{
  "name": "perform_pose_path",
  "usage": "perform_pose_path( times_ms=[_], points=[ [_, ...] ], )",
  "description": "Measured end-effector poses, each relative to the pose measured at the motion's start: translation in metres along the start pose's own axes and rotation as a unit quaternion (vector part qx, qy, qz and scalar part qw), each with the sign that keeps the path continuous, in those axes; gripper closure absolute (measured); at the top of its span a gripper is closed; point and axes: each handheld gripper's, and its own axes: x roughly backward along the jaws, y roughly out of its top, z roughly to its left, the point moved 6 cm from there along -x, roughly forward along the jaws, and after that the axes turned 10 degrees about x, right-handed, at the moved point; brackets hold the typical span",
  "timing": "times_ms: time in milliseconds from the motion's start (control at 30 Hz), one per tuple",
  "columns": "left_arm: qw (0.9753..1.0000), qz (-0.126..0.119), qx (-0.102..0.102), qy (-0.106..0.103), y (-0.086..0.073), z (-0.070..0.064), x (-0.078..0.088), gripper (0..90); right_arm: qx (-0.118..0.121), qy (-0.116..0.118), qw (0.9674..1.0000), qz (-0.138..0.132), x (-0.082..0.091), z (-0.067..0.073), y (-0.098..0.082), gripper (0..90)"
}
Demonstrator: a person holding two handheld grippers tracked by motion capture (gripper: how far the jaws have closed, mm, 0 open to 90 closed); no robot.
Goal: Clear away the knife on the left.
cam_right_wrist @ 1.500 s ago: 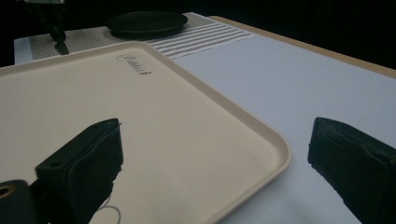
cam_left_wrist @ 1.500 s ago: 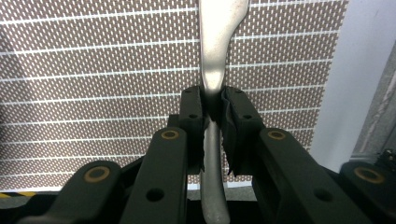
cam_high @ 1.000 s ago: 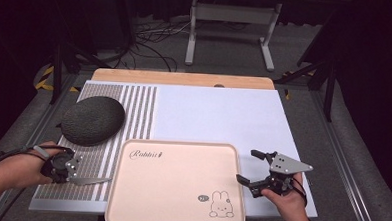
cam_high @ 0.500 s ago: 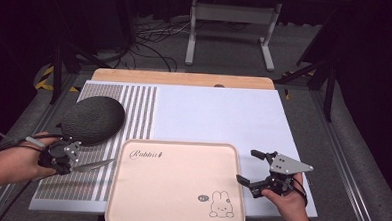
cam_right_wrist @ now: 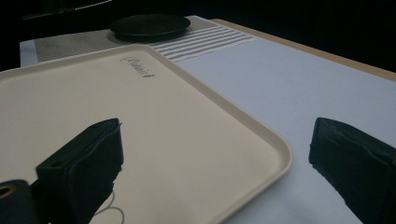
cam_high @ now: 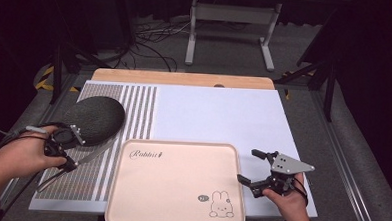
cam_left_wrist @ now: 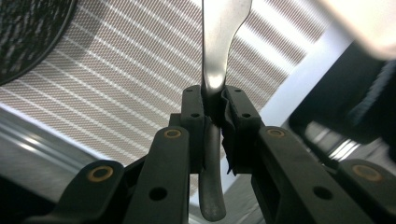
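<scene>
My left gripper (cam_high: 71, 159) hangs over the striped placemat (cam_high: 134, 113) at the left, shut on a silvery metal knife (cam_high: 96, 152) that points toward the tray. In the left gripper view its pads (cam_left_wrist: 215, 100) clamp the knife's shank (cam_left_wrist: 224, 37), with the handle end sticking back between the jaws. A cream tray (cam_high: 177, 143) with a rabbit drawing lies at the front middle. My right gripper (cam_high: 248, 166) stands open at the tray's right edge. In the right gripper view its jaws (cam_right_wrist: 217, 140) straddle the tray's rim (cam_right_wrist: 261, 135) with nothing held.
A dark grey round woven piece (cam_high: 93, 118) lies on the placemat just beyond the left hand, and shows far off as a dark disc (cam_right_wrist: 149, 25) in the right gripper view. A white sheet (cam_high: 218, 116) covers the table's middle and right. Stands and cables sit behind the table.
The left hand has lifted with the knife, moving up the picture toward the dark round piece. The right gripper has stayed put.
</scene>
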Motion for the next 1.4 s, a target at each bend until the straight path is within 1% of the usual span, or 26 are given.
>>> perform_pose_path(
  times_ms=[33, 67, 100, 133, 167, 200, 233, 300, 367, 433, 500, 567, 667, 700, 733, 767, 900, 1000, 1033, 1100, 1133, 1200, 1233, 1267, 1300, 1400],
  points=[
    [0.9999, -0.001, 0.013, -0.007, 0.001, -0.002, 0.001, 80.2, -0.001, 0.0, 1.0, -0.001, 0.0, 0.0, 0.0, 4.2],
    [0.9997, -0.004, 0.019, -0.011, 0.002, -0.003, 0.002, 80.2, -0.002, -0.001, 1.0, -0.001, 0.0, 0.0, 0.0, 4.2],
    [0.9989, -0.007, 0.041, -0.023, 0.004, -0.007, 0.003, 80.2, -0.002, -0.001, 1.0, 0.0, 0.001, -0.001, 0.0, 4.1],
    [0.9989, -0.007, 0.041, -0.023, 0.004, -0.007, 0.003, 80.2, -0.002, -0.001, 1.0, 0.0, 0.001, -0.001, 0.0, 4.1],
    [0.9986, -0.006, 0.044, -0.027, 0.004, -0.009, 0.004, 80.2, -0.002, -0.001, 1.0, 0.0, 0.001, -0.001, 0.0, 4.1],
    [0.9986, -0.003, 0.042, -0.033, 0.005, -0.011, 0.004, 80.2, -0.002, -0.001, 1.0, -0.001, 0.001, -0.001, 0.0, 4.1],
    [0.9979, 0.003, 0.049, -0.041, 0.005, -0.014, 0.004, 80.2, -0.002, -0.001, 1.0, 0.0, 0.001, -0.001, 0.0, 4.1],
    [0.9978, 0.001, 0.052, -0.041, 0.007, -0.017, 0.004, 80.2, -0.002, -0.001, 1.0, -0.001, 0.001, 0.0, 0.0, 4.1],
    [0.9965, -0.01, 0.064, -0.052, 0.01, -0.021, 0.006, 80.2, -0.001, -0.001, 1.0, -0.001, 0.001, -0.001, 0.0, 4.0],
    [0.9946, -0.02, 0.079, -0.063, 0.013, -0.023, 0.007, 80.2, -0.001, -0.001, 1.0, 0.0, 0.001, -0.001, 0.0, 4.0],
    [0.9935, -0.025, 0.087, -0.07, 0.015, -0.027, 0.007, 80.1, -0.001, -0.001, 1.0, 0.0, 0.001, 0.0, 0.0, 4.1],
    [0.994, -0.012, 0.084, -0.068, 0.016, -0.032, 0.005, 80.2, 0.001, -0.002, 1.0, 0.002, 0.001, 0.0, 0.0, 4.1],
    [0.994, -0.016, 0.088, -0.064, 0.02, -0.034, 0.002, 80.2, 0.003, -0.003, 1.0, 0.003, 0.001, 0.0, -0.001, 4.2],
    [0.9925, -0.022, 0.096, -0.072, 0.021, -0.036, 0.001, 80.2, 0.003, -0.003, 1.0, 0.003, 0.001, 0.0, -0.001, 4.2],
    [0.9917, -0.028, 0.099, -0.076, 0.023, -0.038, 0.0, 80.2, 0.003, -0.003, 1.0, 0.004, 0.001, 0.0, -0.001, 4.2],
    [0.9908, -0.028, 0.102, -0.085, 0.024, -0.041, -0.001, 80.2, 0.004, -0.003, 1.0, 0.003, 0.002, 0.0, -0.001, 4.2],
    [0.9917, -0.026, 0.095, -0.082, 0.029, -0.05, -0.006, 80.2, 0.004, -0.003, 1.0, 0.003, 0.002, 0.0, -0.001, 4.2],
    [0.9912, -0.021, 0.099, -0.085, 0.033, -0.055, -0.012, 80.2, 0.004, -0.002, 1.0, 0.003, 0.002, 0.0, 0.0, 4.2],
    [0.9916, -0.02, 0.097, -0.083, 0.035, -0.056, -0.014, 80.2, 0.005, -0.003, 1.0, 0.003, 0.002, 0.0, 0.0, 4.2],
    [0.9911, -0.02, 0.099, -0.086, 0.038, -0.059, -0.019, 80.2, 0.005, -0.003, 1.0, 0.002, 0.002, 0.0, 0.0, 4.2],
    [0.9914, -0.018, 0.095, -0.088, 0.04, -0.061, -0.021, 80.2, 0.005, -0.002, 1.0, 0.003, 0.002, 0.0, 0.0, 4.2],
    [0.9903, -0.02, 0.094, -0.1, 0.045, -0.068, -0.024, 80.2, 0.005, -0.003, 1.0, 0.004, 0.002, 0.0, -0.001, 4.2],
    [0.9903, -0.02, 0.094, -0.1, 0.045, -0.068, -0.024, 80.2, 0.005, -0.003, 1.0, 0.004, 0.002, 0.0, -0.001, 4.2],
    [0.9906, -0.02, 0.09, -0.101, 0.047, -0.071, -0.025, 80.2, 0.005, -0.002, 1.0, 0.003, 0.002, 0.0, -0.001, 4.2],
    [0.9904, -0.017, 0.089, -0.104, 0.049, -0.074, -0.026, 80.2, 0.006, -0.002, 1.0, 0.003, 0.002, 0.0, 0.0, 4.2],
    [0.9909, -0.021, 0.082, -0.104, 0.054, -0.081, -0.028, 80.2, 0.007, 0.0, 1.0, 0.004, 0.002, 0.0, -0.001, 4.1]
  ],
)
